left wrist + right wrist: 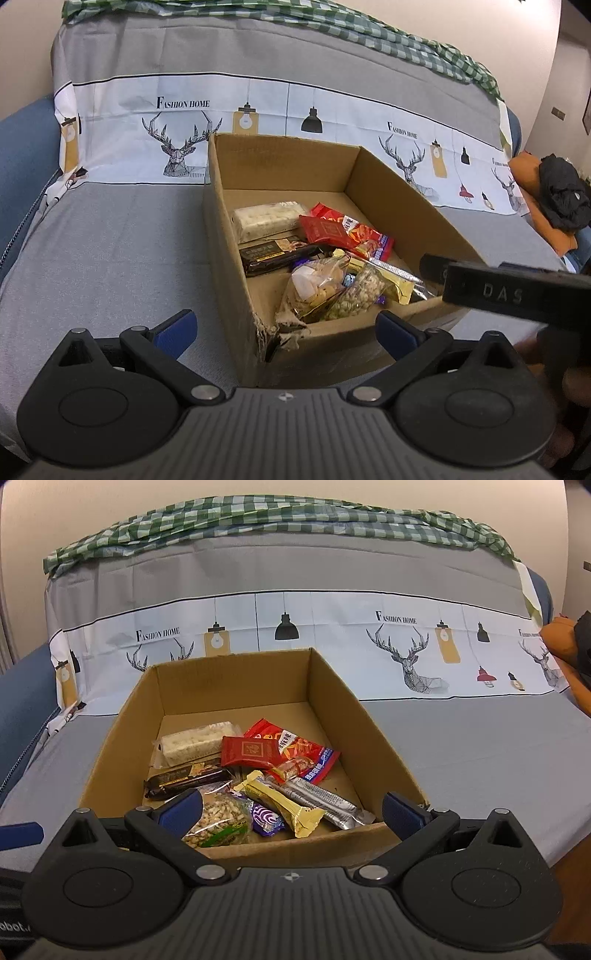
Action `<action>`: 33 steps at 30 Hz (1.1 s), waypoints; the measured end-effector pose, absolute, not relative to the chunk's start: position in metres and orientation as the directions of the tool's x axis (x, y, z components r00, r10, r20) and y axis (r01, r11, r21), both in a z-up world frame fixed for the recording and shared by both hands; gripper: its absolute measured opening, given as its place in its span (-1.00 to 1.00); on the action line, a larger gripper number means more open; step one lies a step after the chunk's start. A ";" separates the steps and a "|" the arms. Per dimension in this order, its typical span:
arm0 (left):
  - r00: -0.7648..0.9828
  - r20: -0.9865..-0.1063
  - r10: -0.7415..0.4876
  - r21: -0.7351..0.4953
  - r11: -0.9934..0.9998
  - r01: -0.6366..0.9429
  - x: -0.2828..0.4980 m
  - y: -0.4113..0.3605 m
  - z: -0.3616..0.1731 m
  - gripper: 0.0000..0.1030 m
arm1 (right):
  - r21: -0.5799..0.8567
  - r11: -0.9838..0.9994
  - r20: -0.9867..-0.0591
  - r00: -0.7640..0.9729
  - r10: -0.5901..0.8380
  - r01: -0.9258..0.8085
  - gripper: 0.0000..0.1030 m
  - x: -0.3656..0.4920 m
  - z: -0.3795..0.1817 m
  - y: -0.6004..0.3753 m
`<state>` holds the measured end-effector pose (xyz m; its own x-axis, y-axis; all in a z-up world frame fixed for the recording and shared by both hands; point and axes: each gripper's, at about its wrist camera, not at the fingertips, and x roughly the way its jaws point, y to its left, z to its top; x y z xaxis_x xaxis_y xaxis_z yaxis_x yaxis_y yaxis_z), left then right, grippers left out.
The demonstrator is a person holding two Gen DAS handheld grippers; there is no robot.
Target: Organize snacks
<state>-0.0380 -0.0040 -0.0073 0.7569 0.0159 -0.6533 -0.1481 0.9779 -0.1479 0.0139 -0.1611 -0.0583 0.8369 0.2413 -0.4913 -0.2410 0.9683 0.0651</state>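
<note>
An open cardboard box (221, 236) (369, 738) sits on a grey-sheeted sofa seat and holds several snacks. Among them are a white rice bar (267, 219) (195, 742), a red packet (325, 230) (251, 751), a dark chocolate bar (280, 254) (184, 777), a clear bag of nuts (325, 288) (218, 821), a gold bar (280, 805) and a silver bar (325, 801). My left gripper (286, 330) hangs open over the box's torn near corner, empty. My right gripper (291, 812) is open above the near wall, also empty; its body (509, 291) shows in the left wrist view.
A printed sheet with deer and lamps (406, 657) covers the sofa back, with a green checked cloth (258, 517) on top. An orange cushion with a black garment (561, 192) lies at the right. A blue sofa arm (26, 147) is at the left.
</note>
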 end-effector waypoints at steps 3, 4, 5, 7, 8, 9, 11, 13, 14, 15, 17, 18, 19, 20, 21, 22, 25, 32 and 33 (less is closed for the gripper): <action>0.750 -0.662 0.006 -0.171 0.972 -0.159 -0.036 -0.002 -0.008 0.99 | 0.069 0.968 -0.495 0.834 0.243 -0.241 0.99 0.014 -0.060 -0.162; 0.747 -0.665 0.003 -0.178 0.971 -0.162 -0.036 -0.002 -0.008 0.99 | 0.068 0.968 -0.494 0.835 0.244 -0.242 0.99 0.014 -0.060 -0.162; 0.745 -0.667 0.005 -0.178 0.970 -0.166 -0.036 -0.002 -0.009 0.99 | 0.067 0.967 -0.494 0.834 0.245 -0.244 0.99 0.014 -0.061 -0.162; 0.744 -0.668 0.011 -0.172 0.970 -0.169 -0.035 -0.002 -0.009 0.99 | 0.066 0.966 -0.493 0.833 0.251 -0.252 0.99 0.013 -0.060 -0.161; 0.745 -0.667 0.010 -0.170 0.971 -0.166 -0.035 -0.003 -0.010 0.99 | 0.065 0.965 -0.490 0.834 0.253 -0.255 0.99 0.012 -0.060 -0.160; 0.745 -0.667 0.011 -0.168 0.972 -0.165 -0.035 -0.003 -0.010 0.99 | 0.060 0.964 -0.488 0.835 0.253 -0.258 0.99 0.012 -0.060 -0.159; 0.741 -0.671 0.014 -0.166 0.971 -0.169 -0.034 -0.002 -0.011 0.99 | 0.051 0.963 -0.492 0.833 0.254 -0.264 0.99 0.012 -0.061 -0.156; 0.736 -0.676 0.012 -0.171 0.970 -0.173 -0.033 -0.002 -0.012 0.99 | 0.048 0.961 -0.490 0.832 0.259 -0.271 0.99 0.012 -0.061 -0.155; 0.736 -0.677 0.012 -0.173 0.969 -0.175 -0.033 -0.002 -0.012 0.99 | 0.047 0.961 -0.490 0.832 0.260 -0.272 0.99 0.012 -0.061 -0.155; 0.735 -0.678 0.011 -0.175 0.969 -0.176 -0.033 -0.002 -0.012 0.99 | 0.048 0.961 -0.491 0.832 0.259 -0.272 0.99 0.013 -0.061 -0.155; 0.732 -0.681 0.010 -0.177 0.968 -0.178 -0.032 -0.001 -0.012 0.99 | 0.047 0.961 -0.492 0.831 0.259 -0.272 0.99 0.013 -0.061 -0.154; 0.732 -0.682 0.011 -0.177 0.968 -0.179 -0.032 -0.001 -0.012 0.99 | 0.046 0.961 -0.491 0.832 0.258 -0.271 0.99 0.013 -0.061 -0.153; 0.730 -0.683 0.012 -0.177 0.967 -0.181 -0.032 0.000 -0.012 0.99 | 0.044 0.962 -0.489 0.833 0.257 -0.271 0.99 0.012 -0.061 -0.153; 0.727 -0.686 0.011 -0.180 0.966 -0.184 -0.032 0.001 -0.013 0.99 | 0.043 0.961 -0.490 0.833 0.257 -0.272 0.99 0.013 -0.061 -0.153; 0.723 -0.691 0.008 -0.185 0.965 -0.187 -0.031 0.002 -0.014 0.99 | 0.041 0.962 -0.492 0.832 0.256 -0.271 0.99 0.013 -0.061 -0.153; 0.720 -0.694 0.004 -0.191 0.963 -0.189 -0.031 0.002 -0.014 0.99 | 0.038 0.962 -0.492 0.833 0.254 -0.271 0.99 0.013 -0.061 -0.153; 0.716 -0.699 0.001 -0.195 0.962 -0.191 -0.030 0.003 -0.015 0.99 | 0.039 0.962 -0.492 0.833 0.253 -0.269 0.99 0.012 -0.061 -0.153; 0.715 -0.699 0.002 -0.195 0.962 -0.193 -0.030 0.003 -0.015 0.99 | 0.035 0.963 -0.492 0.834 0.249 -0.267 0.99 0.012 -0.062 -0.153; 0.715 -0.699 0.004 -0.193 0.962 -0.193 -0.030 0.003 -0.015 0.99 | 0.035 0.963 -0.490 0.835 0.249 -0.267 0.99 0.012 -0.062 -0.153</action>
<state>-0.0303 0.0026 -0.0147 0.7153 0.0037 -0.6988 -0.1933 0.9620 -0.1929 0.0116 -0.1532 -0.0617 0.8354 0.2494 -0.4899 -0.2667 0.9631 0.0355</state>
